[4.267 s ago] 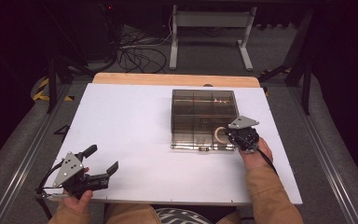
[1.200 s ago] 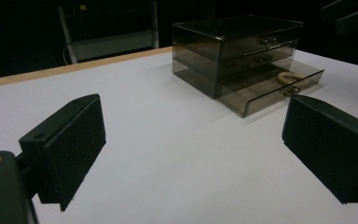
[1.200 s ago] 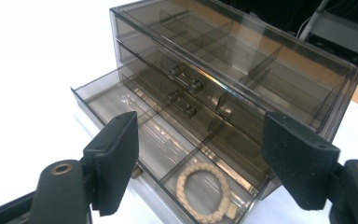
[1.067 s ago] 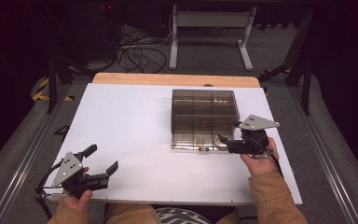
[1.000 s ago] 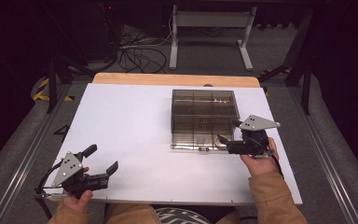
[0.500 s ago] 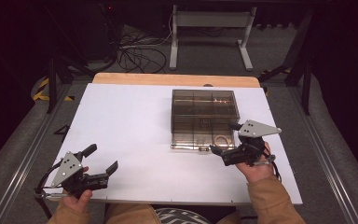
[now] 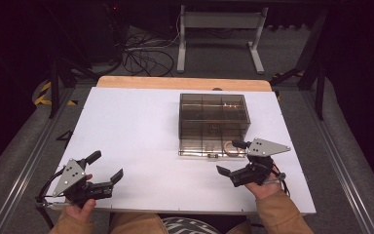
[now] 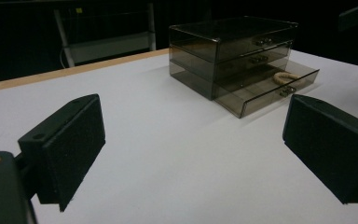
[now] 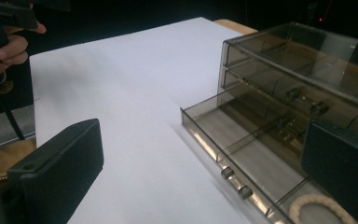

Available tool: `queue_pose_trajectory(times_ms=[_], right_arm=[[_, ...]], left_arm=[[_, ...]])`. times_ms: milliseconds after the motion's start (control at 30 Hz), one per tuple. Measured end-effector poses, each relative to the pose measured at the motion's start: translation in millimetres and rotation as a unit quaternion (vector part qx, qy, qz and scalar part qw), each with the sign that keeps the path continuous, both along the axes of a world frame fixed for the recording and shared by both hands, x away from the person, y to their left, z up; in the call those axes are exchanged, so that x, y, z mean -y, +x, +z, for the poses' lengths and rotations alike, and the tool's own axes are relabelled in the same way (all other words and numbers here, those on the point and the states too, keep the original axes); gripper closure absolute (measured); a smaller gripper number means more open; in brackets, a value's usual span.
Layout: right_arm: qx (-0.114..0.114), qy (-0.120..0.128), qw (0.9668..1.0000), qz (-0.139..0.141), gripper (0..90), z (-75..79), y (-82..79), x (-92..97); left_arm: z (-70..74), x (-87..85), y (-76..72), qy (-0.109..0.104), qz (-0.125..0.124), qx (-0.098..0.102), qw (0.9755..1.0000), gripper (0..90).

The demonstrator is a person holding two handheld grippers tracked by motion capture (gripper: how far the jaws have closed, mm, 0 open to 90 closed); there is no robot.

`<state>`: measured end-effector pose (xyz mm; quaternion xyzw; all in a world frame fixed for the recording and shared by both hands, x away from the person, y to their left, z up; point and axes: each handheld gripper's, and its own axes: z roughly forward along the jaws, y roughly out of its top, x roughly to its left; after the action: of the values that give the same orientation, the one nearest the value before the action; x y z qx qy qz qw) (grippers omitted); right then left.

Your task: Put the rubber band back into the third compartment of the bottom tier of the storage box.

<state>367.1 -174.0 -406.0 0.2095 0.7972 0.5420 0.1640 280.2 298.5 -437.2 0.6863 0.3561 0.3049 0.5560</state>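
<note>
— White tabletop (image 7: 141, 122), dark room behind. Where is the ring lying?

— A beige ring (image 7: 232, 147) is sitting in the open bottom drawer (image 7: 209, 148) of a smoky drawer box (image 7: 214, 114).

— And the grippers?

— The right gripper (image 7: 233, 161) is hovering just in front of the drawer, jaws gaping wide after opening, empty. The left gripper (image 7: 105, 168) is waiting far away, jaws apart.

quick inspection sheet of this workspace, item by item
surface: white tabletop, wooden strip along the far edge, bare apart from the box
job's things: smoked clear drawer box with three drawers; bottom drawer pulled out, a beige ring lying in it
clutter: nothing seen
grippers: left claw open, resting near the front left corner, nothing between the jaws; right claw open, its jaws have just been opening, nothing between them, just in front of the open drawer
cables: black cable loops from each gripper; a tangle on the floor beyond the table
surroundings: dark room, grey metal stand behind
</note>
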Motion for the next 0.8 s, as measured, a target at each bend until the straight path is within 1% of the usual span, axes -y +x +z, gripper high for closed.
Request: queue_pose_trajectory(times_ms=[33,133,267,433,500,600,800], right_arm=[[-0.003,-0.001,1.0000,0.001,0.0,-1.9,-0.5,0.2],[-0.004,-0.004,1.0000,0.002,0.0,-8.0,-1.8,1.7],[-0.002,0.000,1.0000,0.001,0.0,-16.3,-2.2,4.5],[-0.003,0.001,0.9999,0.010,0.0,-25.8,-3.3,5.2],[-0.004,-0.003,1.0000,0.006,0.0,-29.6,-3.7,5.0],[-0.015,-0.001,0.9999,0.002,0.0,-34.1,-3.4,5.3],[-0.024,0.010,0.9997,-0.005,0.0,-42.3,-4.1,8.3]], left_arm=[[0.0,0.1,-0.1,0.001,0.000,0.000,1.0000,6.3],[-0.1,0.3,-0.2,0.002,-0.002,-0.001,1.0000,6.3],[0.0,0.6,-0.3,0.005,-0.003,-0.001,1.0000,6.2],[-0.1,1.2,-0.1,0.007,-0.006,-0.003,1.0000,6.0],[-0.4,1.3,0.1,0.008,-0.005,-0.005,0.9999,6.0],[-0.5,1.5,0.1,0.008,-0.005,-0.005,0.9999,6.2],[-1.6,2.2,0.4,0.008,-0.005,-0.006,0.9999,6.4]])
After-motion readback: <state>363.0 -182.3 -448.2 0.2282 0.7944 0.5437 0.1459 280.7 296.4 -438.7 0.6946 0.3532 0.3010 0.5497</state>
